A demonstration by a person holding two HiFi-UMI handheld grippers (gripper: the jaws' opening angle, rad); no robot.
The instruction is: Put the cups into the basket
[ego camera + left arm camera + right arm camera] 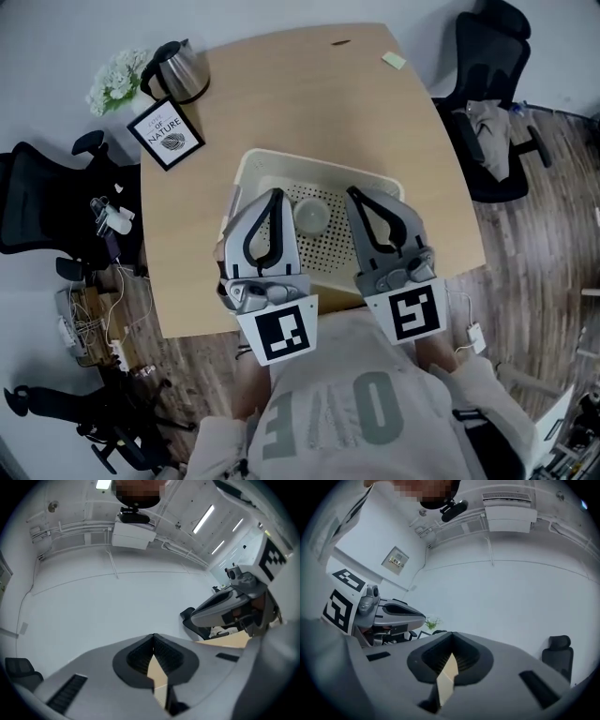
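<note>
Cream basket [319,167] w/ 1 cup [311,216]; L claw [276,193], R claw [353,191] closed, empty.

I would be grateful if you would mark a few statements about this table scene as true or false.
1. A cup sits inside the basket. True.
2. The right gripper holds a cup. False: its jaws are together with nothing between them.
3. The kettle stands in the basket. False: it stands on the table at its far left corner, near the framed picture.
4. The left gripper has its jaws together, with nothing held. True.
5. A green sticky note lies near the table's far right corner. True.
</note>
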